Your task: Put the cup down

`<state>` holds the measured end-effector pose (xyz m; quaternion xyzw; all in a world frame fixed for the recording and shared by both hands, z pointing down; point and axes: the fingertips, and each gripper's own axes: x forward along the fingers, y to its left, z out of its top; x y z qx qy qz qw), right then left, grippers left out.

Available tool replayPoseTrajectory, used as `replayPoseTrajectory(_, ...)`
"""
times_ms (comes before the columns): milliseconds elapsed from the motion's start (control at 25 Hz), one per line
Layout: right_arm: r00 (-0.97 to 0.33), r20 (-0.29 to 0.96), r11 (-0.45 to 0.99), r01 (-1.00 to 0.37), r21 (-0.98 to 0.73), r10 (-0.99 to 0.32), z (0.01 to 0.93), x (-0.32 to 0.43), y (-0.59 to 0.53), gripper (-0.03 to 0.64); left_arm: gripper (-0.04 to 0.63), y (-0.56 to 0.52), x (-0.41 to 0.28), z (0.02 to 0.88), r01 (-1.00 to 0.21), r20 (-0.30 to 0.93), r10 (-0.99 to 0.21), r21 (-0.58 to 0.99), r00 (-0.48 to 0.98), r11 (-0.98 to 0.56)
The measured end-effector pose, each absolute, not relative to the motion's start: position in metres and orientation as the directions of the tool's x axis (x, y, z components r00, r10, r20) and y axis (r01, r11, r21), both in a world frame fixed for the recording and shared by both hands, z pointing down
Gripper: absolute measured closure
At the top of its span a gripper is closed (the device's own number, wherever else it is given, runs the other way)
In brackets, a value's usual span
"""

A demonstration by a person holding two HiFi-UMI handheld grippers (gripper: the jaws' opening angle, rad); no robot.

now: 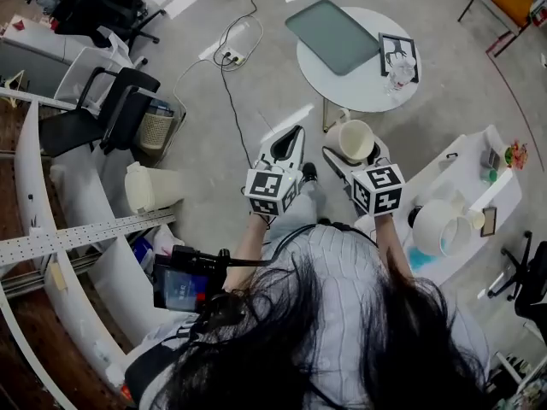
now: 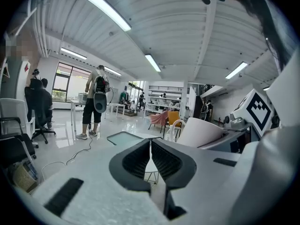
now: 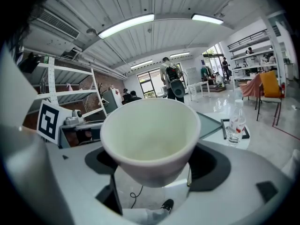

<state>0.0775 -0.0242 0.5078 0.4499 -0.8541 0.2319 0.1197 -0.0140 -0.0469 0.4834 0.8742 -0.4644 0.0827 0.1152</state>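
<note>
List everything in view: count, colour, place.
Cup: one, white, in the right hand-held gripper's jaws.
Round table: one, white, on the floor ahead.
Tray: one, grey-green, on the round table.
Frame: one, black, at the table's right side.
Bottle: one, clear, by the frame.
Desk: one, white, at right.
Chairs: at least two, black, at left.
Bin: one, white, on the floor at left.
Cable: one, black, across the floor.
Standing person: one, grey backpack, beyond the table.
Left hand-held gripper: white, jaws together, empty.
Right hand-held gripper: white, shut on the cup.
</note>
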Motion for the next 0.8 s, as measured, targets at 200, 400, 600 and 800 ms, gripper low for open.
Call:
replayPoseTrajectory(200, -0.543, 0.425, 0.453, -0.839, -0.301, -0.724, 0.511, 0.075, -0.070, 0.209, 0.577, -0.095, -0.015, 0.487, -0.810, 0.270, -0.765, 0.134, 0.584, -0.571)
replayPoseTrajectory(400, -0.522, 0.444, 0.426, -0.853, -0.302, -0.728, 0.517, 0.069, -0.107, 0.209, 0.577, -0.135, -0.019, 0.494, -0.791, 0.284, -0.741, 0.144, 0.609, -0.595)
replayPoseTrajectory(600, -0.504, 0.453, 0.411, -0.863, -0.292, -0.736, 0.518, 0.064, -0.142, 0.209, 0.578, -0.175, -0.022, 0.493, -0.777, 0.271, -0.730, 0.148, 0.627, -0.612)
replayPoseTrajectory(800, -0.487, 0.451, 0.403, -0.873, -0.275, -0.748, 0.516, 0.057, -0.168, 0.209, 0.577, -0.201, -0.028, 0.492, -0.764, 0.256, -0.721, 0.155, 0.644, -0.627)
